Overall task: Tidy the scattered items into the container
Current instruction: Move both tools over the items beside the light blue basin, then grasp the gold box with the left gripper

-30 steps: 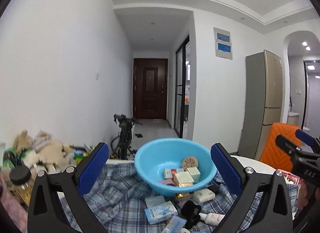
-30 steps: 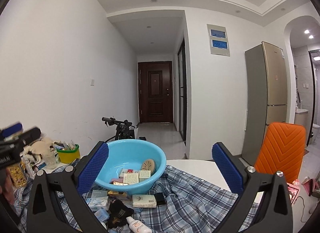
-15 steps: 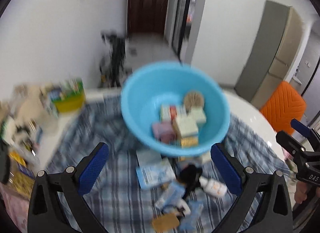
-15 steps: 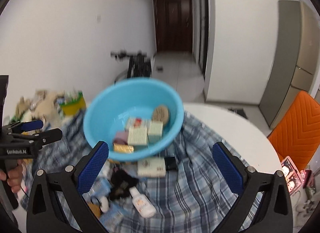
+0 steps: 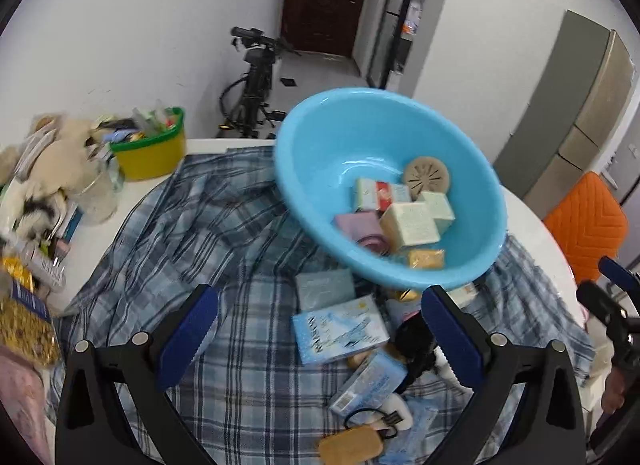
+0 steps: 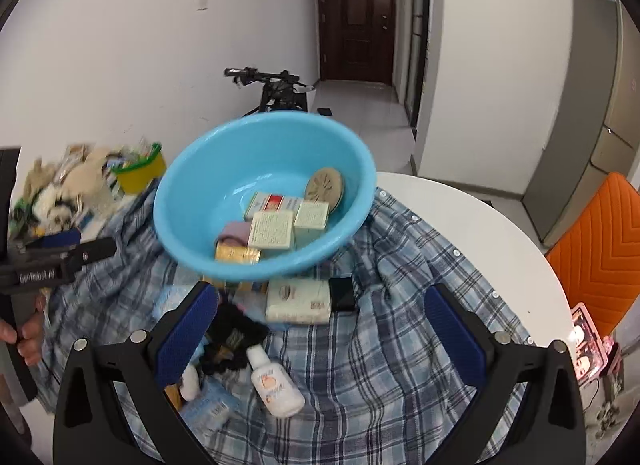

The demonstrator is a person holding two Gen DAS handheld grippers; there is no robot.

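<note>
A light blue basin [image 5: 320, 153] [image 6: 208, 193] rests tilted on a plaid cloth [image 5: 200, 233] and holds several small boxes and a round tan disc. In front of it lie loose items: a blue packet [image 5: 340, 329], a grey-blue packet [image 5: 326, 289], a white box [image 6: 298, 301], a white bottle [image 6: 276, 385], a black bundle [image 6: 232, 341] and a tan tag [image 5: 352, 443]. My left gripper [image 5: 318, 327] hovers open above the blue packet. My right gripper [image 6: 320, 331] is open above the cloth, just in front of the white box. Neither holds anything.
The cloth covers a round white table [image 6: 460, 217]. At the left stand a yellow-green tub [image 5: 148, 149], plush toys [image 5: 52, 153] and snack packets. An orange chair [image 6: 600, 233] is at the right. A bicycle [image 5: 252, 81] leans by the wall behind.
Both grippers have tipped downward, so the views now look down on the basin and the loose items instead of down the hallway. Both stay open and empty.
</note>
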